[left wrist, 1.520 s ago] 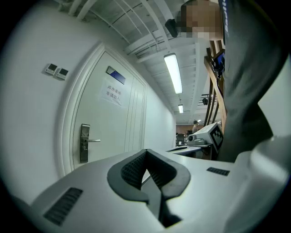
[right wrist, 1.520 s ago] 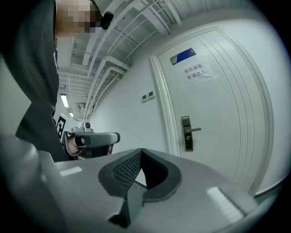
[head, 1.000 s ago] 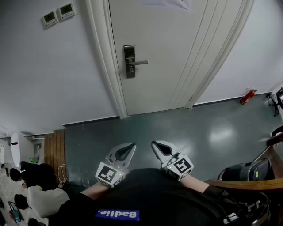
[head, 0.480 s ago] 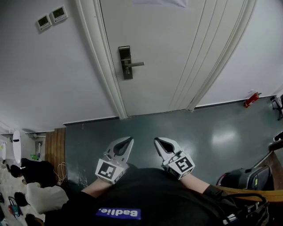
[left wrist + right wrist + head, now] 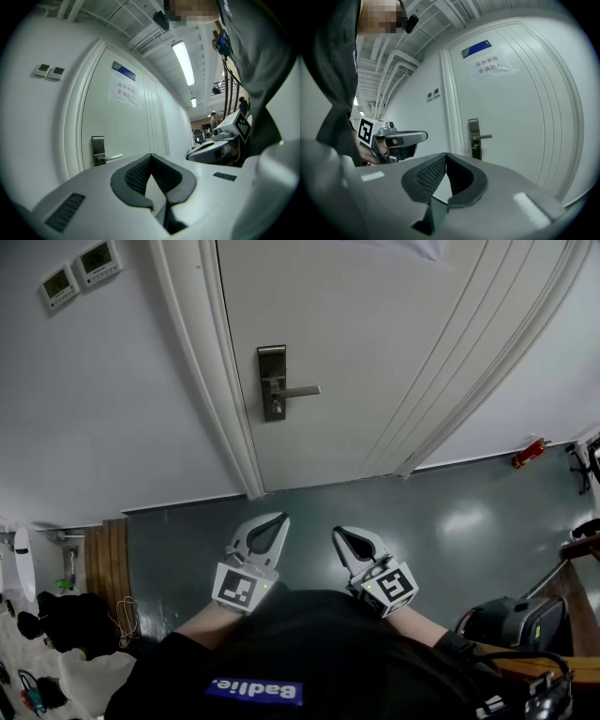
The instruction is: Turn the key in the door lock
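On the door (image 5: 375,343): door lock (image 5: 273,382), metal plate with lever handle (image 5: 302,391), near the left edge.
Left gripper (image 5: 281,519): jaws together, empty, well apart from the door lock.
Right gripper (image 5: 337,534): jaws together, empty, beside the left.

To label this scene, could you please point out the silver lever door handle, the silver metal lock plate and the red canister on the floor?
Silver lever door handle (image 5: 300,390): head view, middle of the lever.
Silver metal lock plate (image 5: 272,362): head view, upper part.
Red canister on the floor (image 5: 528,453): head view, its middle.
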`<control>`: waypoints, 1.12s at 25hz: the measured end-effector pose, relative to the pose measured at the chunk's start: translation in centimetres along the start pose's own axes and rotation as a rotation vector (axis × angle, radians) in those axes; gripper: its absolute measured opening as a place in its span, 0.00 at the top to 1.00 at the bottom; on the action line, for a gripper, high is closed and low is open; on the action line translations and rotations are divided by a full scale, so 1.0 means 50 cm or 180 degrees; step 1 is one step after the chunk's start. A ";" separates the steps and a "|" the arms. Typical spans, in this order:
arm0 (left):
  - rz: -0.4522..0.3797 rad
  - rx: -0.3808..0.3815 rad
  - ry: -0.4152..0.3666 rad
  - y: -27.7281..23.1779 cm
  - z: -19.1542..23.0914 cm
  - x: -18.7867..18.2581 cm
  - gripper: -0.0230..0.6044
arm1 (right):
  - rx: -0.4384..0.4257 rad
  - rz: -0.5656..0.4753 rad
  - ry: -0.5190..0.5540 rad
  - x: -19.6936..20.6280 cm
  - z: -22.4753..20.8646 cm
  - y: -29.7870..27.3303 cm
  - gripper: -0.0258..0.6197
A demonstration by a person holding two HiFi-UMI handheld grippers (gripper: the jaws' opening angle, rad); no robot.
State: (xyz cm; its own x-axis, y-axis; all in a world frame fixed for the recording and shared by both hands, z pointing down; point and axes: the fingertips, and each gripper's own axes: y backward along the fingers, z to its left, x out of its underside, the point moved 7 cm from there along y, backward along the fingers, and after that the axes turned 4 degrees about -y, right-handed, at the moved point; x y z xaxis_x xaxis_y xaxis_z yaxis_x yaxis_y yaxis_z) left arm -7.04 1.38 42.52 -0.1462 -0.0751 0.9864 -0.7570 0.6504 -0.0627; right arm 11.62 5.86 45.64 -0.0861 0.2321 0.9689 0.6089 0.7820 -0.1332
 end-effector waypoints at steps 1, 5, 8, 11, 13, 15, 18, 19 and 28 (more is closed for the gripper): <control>0.0005 0.0046 -0.0018 -0.016 0.028 0.006 0.96 | 0.0048 0.0002 -0.0017 -0.006 -0.008 -0.027 0.96; 0.0006 0.0189 -0.0095 -0.068 0.125 0.012 0.96 | 0.0149 -0.0038 -0.0054 -0.040 -0.021 -0.124 0.96; 0.0036 0.0192 -0.0181 -0.107 0.173 0.013 0.96 | 0.0148 -0.0003 -0.0044 -0.055 -0.033 -0.170 0.96; 0.0110 0.0114 -0.0255 -0.144 0.202 0.019 0.96 | 0.0144 0.0064 -0.0063 -0.056 -0.060 -0.191 0.96; 0.0194 0.0021 -0.0346 -0.172 0.218 0.031 0.96 | 0.0115 0.0108 -0.0057 -0.055 -0.083 -0.204 0.96; 0.0337 -0.0086 -0.0516 -0.204 0.229 0.058 0.96 | 0.0065 0.0141 -0.0053 -0.057 -0.106 -0.213 0.96; 0.0553 -0.0261 -0.0718 -0.254 0.248 0.087 0.95 | -0.0014 0.0165 -0.0060 -0.065 -0.143 -0.218 0.96; 0.0622 -0.0319 -0.0761 -0.270 0.255 0.090 0.95 | -0.0039 0.0170 -0.0061 -0.067 -0.157 -0.219 0.96; 0.1263 -0.0567 -0.1223 -0.402 0.300 0.166 0.78 | -0.0143 0.0274 -0.0143 -0.061 -0.263 -0.203 0.96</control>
State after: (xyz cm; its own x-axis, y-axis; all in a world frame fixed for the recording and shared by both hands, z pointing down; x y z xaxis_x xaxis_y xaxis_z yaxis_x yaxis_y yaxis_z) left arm -2.58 -23.69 49.66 -0.6429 -0.0469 0.7645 -0.4831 0.7994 -0.3572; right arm 16.04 -10.40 46.80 -0.0666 0.3238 0.9438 0.6501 0.7316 -0.2052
